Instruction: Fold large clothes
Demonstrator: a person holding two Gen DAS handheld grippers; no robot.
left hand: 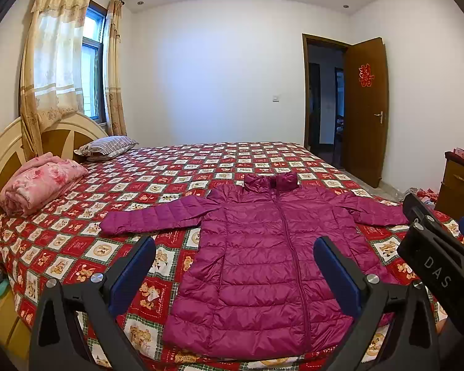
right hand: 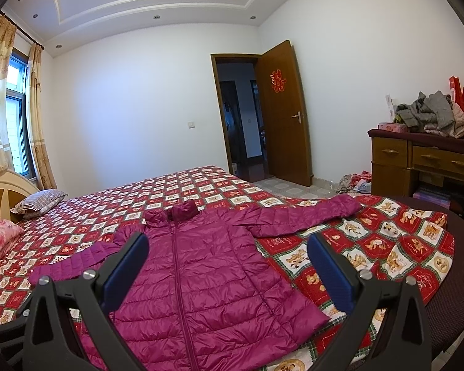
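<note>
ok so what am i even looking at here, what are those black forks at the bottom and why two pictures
Those black forks are hand-held claws: a person carries one in each hand, each with a fisheye camera looking along its two blue-padded fingers. One picture comes from the left claw, the other from the right claw. Both are open and hold nothing. Ahead, a purple puffer jacket lies flat, zipped, sleeves spread, on a bed with a red patchwork quilt. The job is folding it; no fold has been made. A rolled pink blanket and a striped pillow sit by the headboard.

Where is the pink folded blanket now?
In the left wrist view, the pink folded blanket lies far left on the bed, against the headboard, beside the striped pillow.
</note>
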